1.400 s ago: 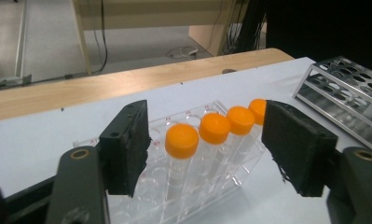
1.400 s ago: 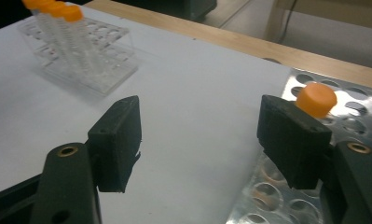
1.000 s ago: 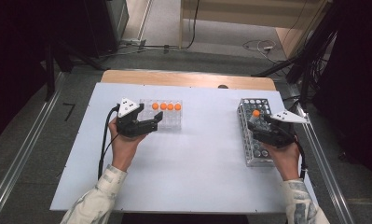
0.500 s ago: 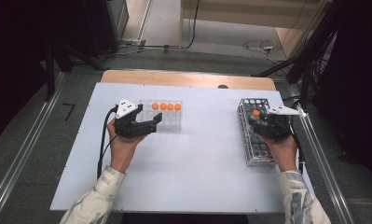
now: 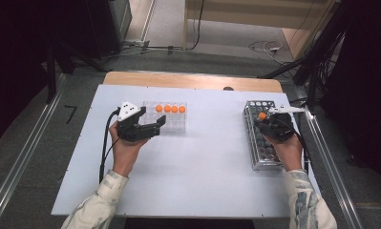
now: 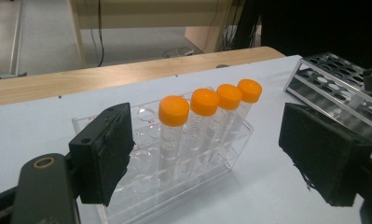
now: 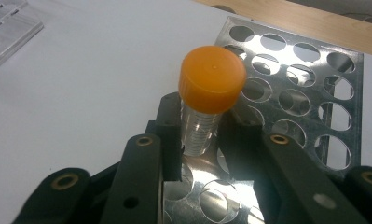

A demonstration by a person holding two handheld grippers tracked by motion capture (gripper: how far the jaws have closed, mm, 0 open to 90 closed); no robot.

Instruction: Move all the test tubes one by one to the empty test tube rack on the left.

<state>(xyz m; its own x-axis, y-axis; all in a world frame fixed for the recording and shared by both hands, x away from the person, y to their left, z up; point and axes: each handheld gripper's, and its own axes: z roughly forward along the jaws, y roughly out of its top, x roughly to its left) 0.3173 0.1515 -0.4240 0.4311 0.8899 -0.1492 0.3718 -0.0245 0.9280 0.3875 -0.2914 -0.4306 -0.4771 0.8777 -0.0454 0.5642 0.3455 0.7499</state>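
One orange-capped tube clamped between right tongs, upright, over the far left corner of the metal rack; jaws just closed onto the clear wall below the cap. Lower end of tube hidden behind the jaws; cannot tell whether seated in a hole. Rack holes around it open, row after row, toward the rack's far edge. Rack set close along the right edge of the counter, little margin there.

Four more orange-capped tubes upright in one row in the clear plastic rack, far left part of counter. Near holes of that rack unfilled. Left tongs spread wide, low, just beside the clear rack's near left end, pads touching nothing.

Broad bare stretch of white counter between the two racks and toward the near edge. Wooden strip along the far edge.
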